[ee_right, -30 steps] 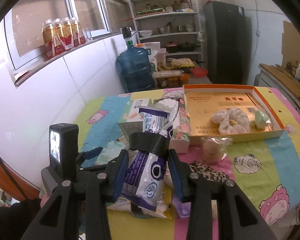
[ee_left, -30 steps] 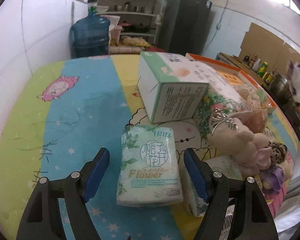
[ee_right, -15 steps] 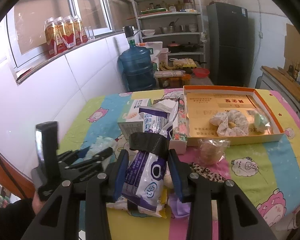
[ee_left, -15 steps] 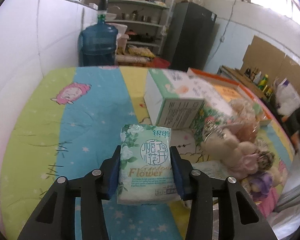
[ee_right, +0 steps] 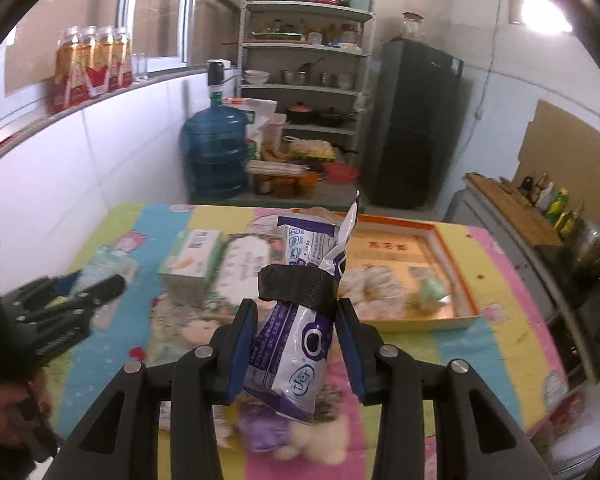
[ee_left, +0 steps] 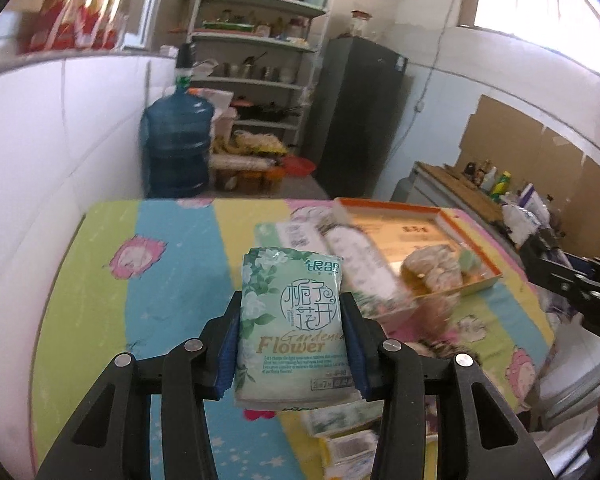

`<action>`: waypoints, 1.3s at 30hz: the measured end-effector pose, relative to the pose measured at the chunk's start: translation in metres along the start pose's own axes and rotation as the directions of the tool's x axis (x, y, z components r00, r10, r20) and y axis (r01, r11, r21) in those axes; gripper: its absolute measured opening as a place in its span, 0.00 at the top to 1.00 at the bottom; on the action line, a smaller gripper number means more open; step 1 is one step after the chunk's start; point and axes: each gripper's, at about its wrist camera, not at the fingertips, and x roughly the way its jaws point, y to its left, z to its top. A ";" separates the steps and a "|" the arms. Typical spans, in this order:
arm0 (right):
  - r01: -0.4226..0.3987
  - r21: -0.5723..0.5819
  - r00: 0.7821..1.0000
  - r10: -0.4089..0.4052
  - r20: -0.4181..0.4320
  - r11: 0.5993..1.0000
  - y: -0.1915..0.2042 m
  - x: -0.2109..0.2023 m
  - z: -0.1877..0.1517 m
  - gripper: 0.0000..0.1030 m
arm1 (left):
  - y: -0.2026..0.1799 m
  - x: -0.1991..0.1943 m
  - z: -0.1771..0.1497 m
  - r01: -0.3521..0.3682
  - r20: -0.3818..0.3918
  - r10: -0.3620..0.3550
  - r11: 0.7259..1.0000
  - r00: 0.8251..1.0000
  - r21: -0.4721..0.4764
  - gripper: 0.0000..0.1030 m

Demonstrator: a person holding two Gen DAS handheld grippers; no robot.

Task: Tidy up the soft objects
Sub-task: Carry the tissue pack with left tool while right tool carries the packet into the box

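Our left gripper (ee_left: 291,354) squeezes the tissue pack (ee_left: 292,320), lifted off the table. Our right gripper (ee_right: 296,350) squeezes the purple bag (ee_right: 300,340). The orange tray (ee_left: 456,216) lies at two o'clock, nearer our right.

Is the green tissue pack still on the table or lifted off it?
Lifted. The green tissue pack is clamped between the left gripper jaws, with the table visible below it.
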 end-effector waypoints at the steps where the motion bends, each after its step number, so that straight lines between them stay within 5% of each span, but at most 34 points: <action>1: 0.015 0.001 1.000 -0.015 -0.002 1.000 -0.004 0.000 0.002 0.60 | -0.004 -0.001 0.003 0.009 0.003 -0.009 1.000 1.000 0.007 0.55; 19: 0.126 0.087 0.992 -0.124 -0.029 0.988 -0.087 0.016 0.018 0.60 | -0.090 0.009 0.047 0.137 0.003 -0.139 0.979 0.990 0.149 0.55; 39: 0.080 0.149 0.995 -0.070 -0.073 0.986 -0.164 0.080 0.022 0.60 | -0.160 0.109 0.082 0.154 -0.091 -0.140 0.975 0.986 0.162 0.55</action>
